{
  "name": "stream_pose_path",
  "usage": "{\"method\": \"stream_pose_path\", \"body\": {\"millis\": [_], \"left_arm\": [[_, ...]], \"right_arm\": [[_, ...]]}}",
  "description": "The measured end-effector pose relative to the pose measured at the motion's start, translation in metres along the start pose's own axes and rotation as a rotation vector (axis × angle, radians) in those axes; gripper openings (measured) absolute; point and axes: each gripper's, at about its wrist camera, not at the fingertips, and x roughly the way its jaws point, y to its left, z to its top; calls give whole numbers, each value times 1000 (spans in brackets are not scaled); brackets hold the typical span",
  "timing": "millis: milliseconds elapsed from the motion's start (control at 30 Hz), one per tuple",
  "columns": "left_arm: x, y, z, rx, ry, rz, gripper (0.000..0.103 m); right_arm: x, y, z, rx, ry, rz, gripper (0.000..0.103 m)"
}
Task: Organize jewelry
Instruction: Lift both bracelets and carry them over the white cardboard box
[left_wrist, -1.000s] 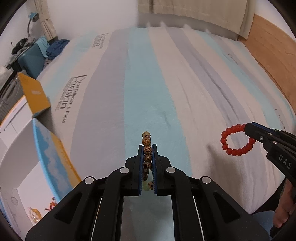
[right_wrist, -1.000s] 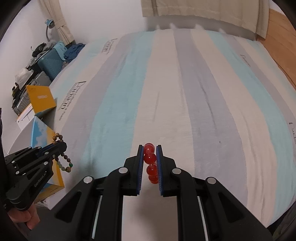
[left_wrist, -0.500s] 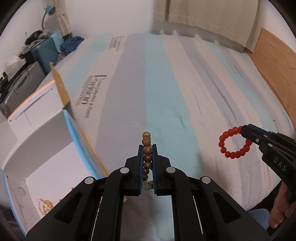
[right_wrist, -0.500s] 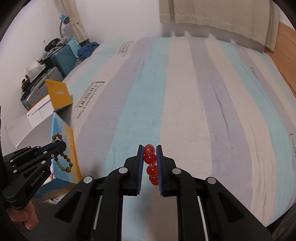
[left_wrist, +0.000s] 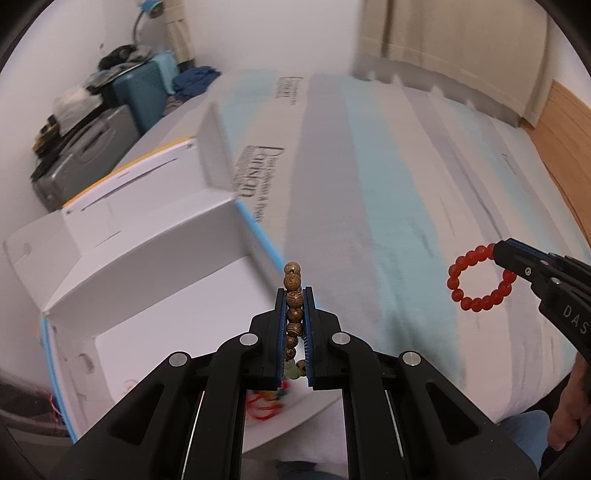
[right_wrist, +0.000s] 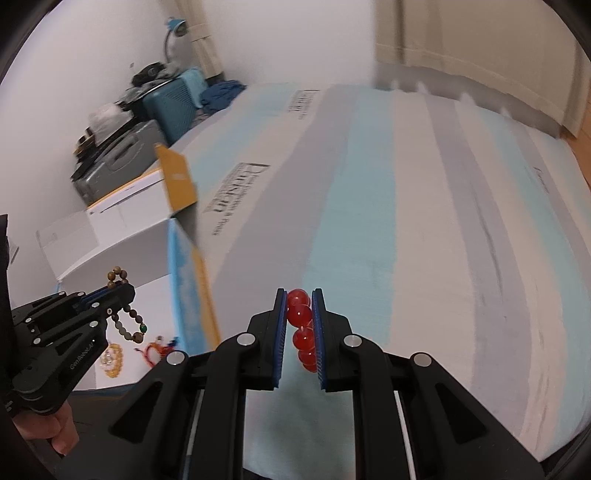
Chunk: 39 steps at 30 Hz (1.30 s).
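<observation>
My left gripper (left_wrist: 294, 295) is shut on a brown wooden bead bracelet (left_wrist: 292, 284), held in the air over the open white box (left_wrist: 155, 314) with blue edges. Seen from the right wrist, the same bracelet (right_wrist: 127, 321) dangles from the left gripper (right_wrist: 122, 291) above the box's inside. My right gripper (right_wrist: 299, 299) is shut on a red bead bracelet (right_wrist: 301, 314), held over the striped bed near the box. In the left wrist view the red bracelet (left_wrist: 480, 280) hangs as a ring from the right gripper (left_wrist: 498, 251).
Inside the box lie a yellow bead bracelet (right_wrist: 112, 360) and a red corded piece (right_wrist: 157, 349). The box's flaps (right_wrist: 177, 181) stand up beside the striped mattress (right_wrist: 406, 221). Suitcases and clutter (right_wrist: 122, 155) fill the far left corner. A hand (right_wrist: 55, 428) holds the left gripper.
Both grippers have swung left and upward with their bracelets. The left one now sits over the open box, which earlier lay off to its left.
</observation>
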Motion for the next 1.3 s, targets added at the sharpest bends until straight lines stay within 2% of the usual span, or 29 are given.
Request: {"method": "stream_pose_path", "body": {"millis": [333,633,967,1300], "left_arm": [[-10,88,-28,-100,16,72,7],[-9,144,-55,-170,47,109,7],[11,180,-80,-225,95,119,7],[39,190,-102,-243,157,123,7]], "right_arm": [[11,89,6,-101,5,75,13],[24,155,0,-175,24,116,13],[62,203,-28,-239,101,129,13],[104,213,-50,-244,176,121,13]]}}
